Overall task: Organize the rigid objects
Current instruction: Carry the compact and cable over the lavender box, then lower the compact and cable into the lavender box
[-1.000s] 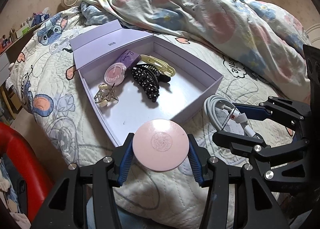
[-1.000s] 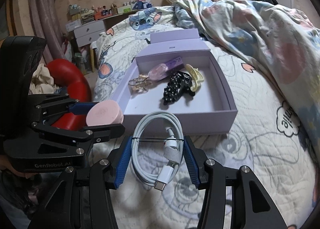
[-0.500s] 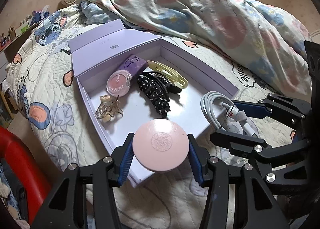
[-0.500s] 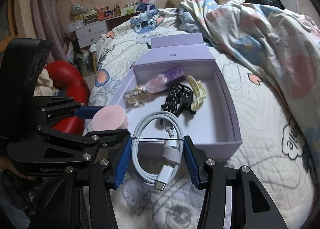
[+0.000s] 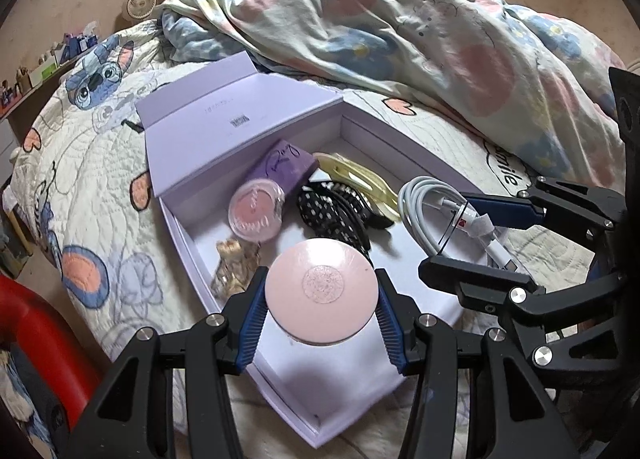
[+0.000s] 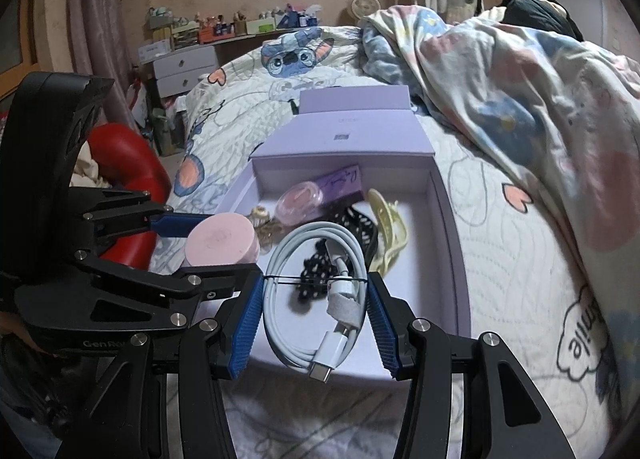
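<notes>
My left gripper (image 5: 320, 329) is shut on a round pink compact (image 5: 321, 289) and holds it above the near end of the open lilac box (image 5: 188, 227). My right gripper (image 6: 314, 325) is shut on a coiled white cable (image 6: 316, 291), held over the box (image 6: 450, 219) beside the compact (image 6: 221, 239). The cable also shows in the left wrist view (image 5: 436, 211). In the box lie a small pink pot (image 5: 256, 211), a purple case (image 5: 285, 165), a black dotted hair clip (image 5: 332, 215), a yellow clip (image 5: 356, 183) and a gold clip (image 5: 234, 265).
The box sits on a quilted bedspread (image 5: 80, 187). A crumpled duvet (image 5: 400, 31) lies behind it. A red object (image 6: 128, 163) stands beside the bed on the left. A dresser and a cluttered shelf (image 6: 188, 59) stand along the far wall.
Both grippers have moved forward from the bedspread in front of the box to over the box's inside, each still holding its object.
</notes>
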